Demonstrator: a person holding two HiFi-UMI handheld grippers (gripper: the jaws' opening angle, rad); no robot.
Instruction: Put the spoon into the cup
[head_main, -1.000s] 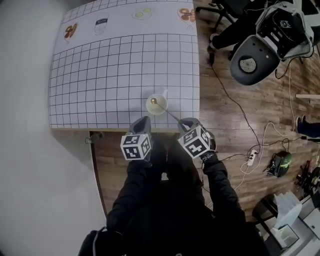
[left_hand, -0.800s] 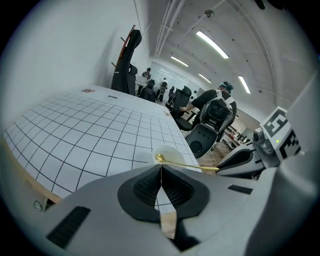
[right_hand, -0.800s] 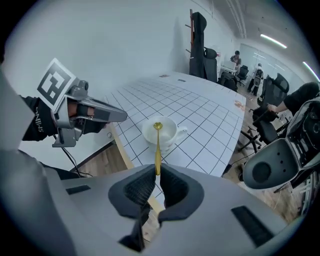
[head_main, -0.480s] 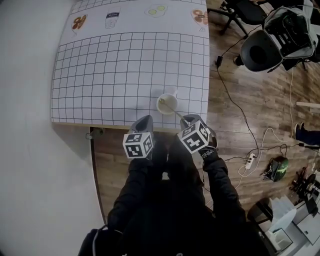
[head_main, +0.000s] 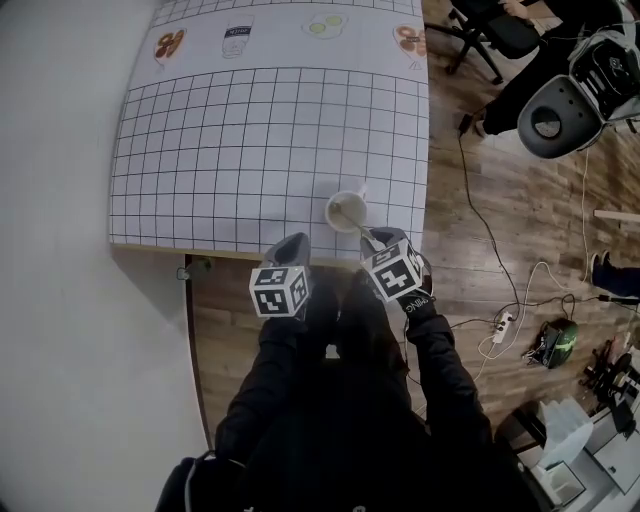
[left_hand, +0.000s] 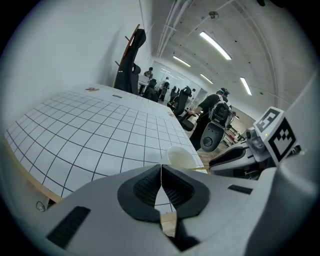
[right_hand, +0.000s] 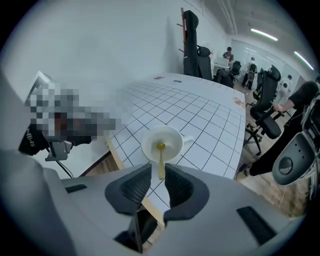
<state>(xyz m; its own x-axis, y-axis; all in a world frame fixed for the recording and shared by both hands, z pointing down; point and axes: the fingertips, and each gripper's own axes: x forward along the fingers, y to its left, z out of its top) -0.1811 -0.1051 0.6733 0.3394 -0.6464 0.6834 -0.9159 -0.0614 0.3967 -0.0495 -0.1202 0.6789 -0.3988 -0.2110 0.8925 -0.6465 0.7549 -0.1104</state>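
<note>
A white cup (head_main: 346, 211) stands near the front edge of the gridded table (head_main: 250, 130). The gold spoon (right_hand: 160, 160) has its bowl inside the cup (right_hand: 161, 144) and its handle leans out over the rim toward me. My right gripper (right_hand: 158, 175) is just behind the cup with the handle's end between its jaws. The jaws are opening and a gap shows on both sides of the handle. My left gripper (left_hand: 161, 172) hovers at the table edge left of the cup (left_hand: 182, 157), shut on nothing. In the head view the left gripper (head_main: 288, 245) and right gripper (head_main: 375, 238) flank the cup.
Printed food pictures (head_main: 238, 40) line the table's far edge. Wooden floor to the right carries cables and a power strip (head_main: 503, 322). Office chairs (head_main: 560, 110) stand at the upper right, with people further off. A white wall is on the left.
The right gripper has come a little closer to the cup and lower, and the spoon's handle now lies lower over the rim. The left gripper has shifted slightly alongside it.
</note>
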